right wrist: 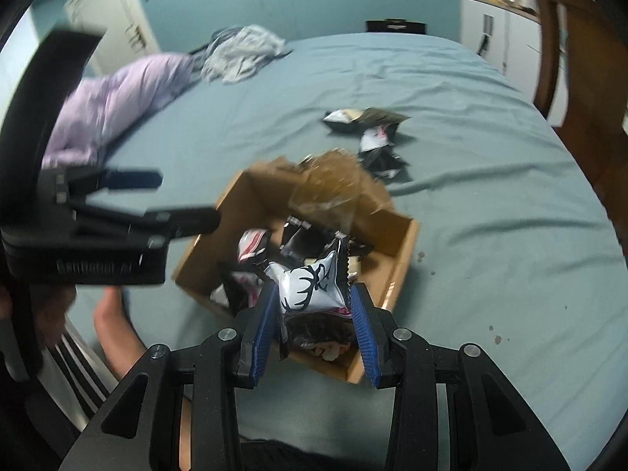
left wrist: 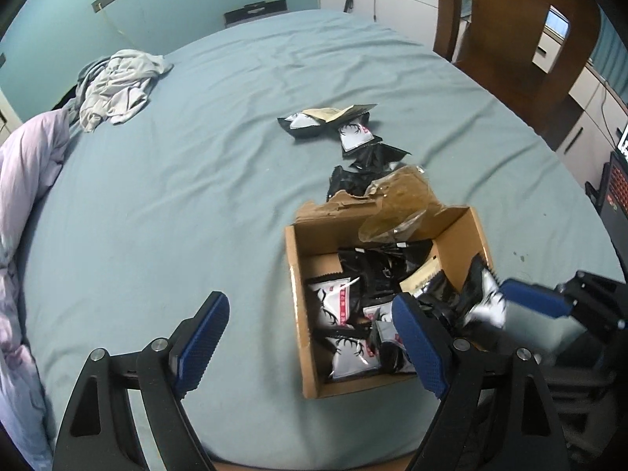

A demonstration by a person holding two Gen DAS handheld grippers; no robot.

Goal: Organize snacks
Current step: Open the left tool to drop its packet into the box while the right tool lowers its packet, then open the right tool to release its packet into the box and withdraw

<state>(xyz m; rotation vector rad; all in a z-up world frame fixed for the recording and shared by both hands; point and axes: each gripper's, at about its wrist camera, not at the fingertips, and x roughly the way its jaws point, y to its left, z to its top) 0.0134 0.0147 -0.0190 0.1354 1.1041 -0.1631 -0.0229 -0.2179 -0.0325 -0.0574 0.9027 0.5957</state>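
Right tool: blue pads clamped on one snack packet, white face with a black antler print and black ends. The packet stands up between the pads, long axis running away from the tool, serrated top edge farthest from it. It hangs over the near part of the cardboard box, directly ahead of the tool.

Left tool: jaws wide apart, nothing between the pads. No earlier view is at hand to compare. It hangs above the bed sheet, with the box ahead and toward its right finger, that finger overlapping the box's near right corner.

Cardboard box: open-topped, torn rear flap, resting on the sheet. Contents: a loose heap of packets in the box, black ones and white antler-printed ones lying flat at mixed angles, one beige packet among them. A crumpled clear brownish wrapper rests across the far rim.

Loose packets: a short trail on the sheet beyond the box, farther from both tools, black and white with one beige on top.

Also on the bed: grey crumpled clothing and a lilac duvet, far to the left of the left tool. A wooden chair stands beyond the bed to the right.
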